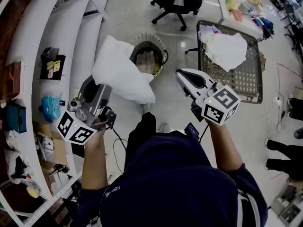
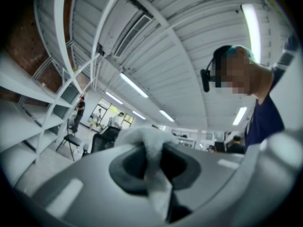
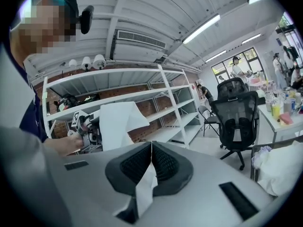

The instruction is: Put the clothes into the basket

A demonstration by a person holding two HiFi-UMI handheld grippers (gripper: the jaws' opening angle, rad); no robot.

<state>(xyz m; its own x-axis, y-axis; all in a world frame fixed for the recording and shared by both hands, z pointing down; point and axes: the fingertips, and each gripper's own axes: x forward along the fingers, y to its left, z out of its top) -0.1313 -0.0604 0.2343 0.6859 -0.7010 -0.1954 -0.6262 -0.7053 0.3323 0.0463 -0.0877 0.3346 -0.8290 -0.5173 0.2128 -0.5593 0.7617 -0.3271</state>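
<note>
Left claw [image 2: 152, 148] clamped on a large white cloth garment [image 1: 120, 72], held aloft near the round woven basket [image 1: 164, 48] on the floor, right claw [image 3: 151, 144] pressed together, thin white scrap [image 3: 144, 188] pinched between.

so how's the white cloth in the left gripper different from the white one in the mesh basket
The held cloth hangs in the air, pinched by the left hand-held gripper; the other cloth lies in the rectangular mesh basket. The held cloth drapes down in one smooth sheet; the other cloth is spread out and rumpled, beside another pale garment. Both are plain white.
</note>
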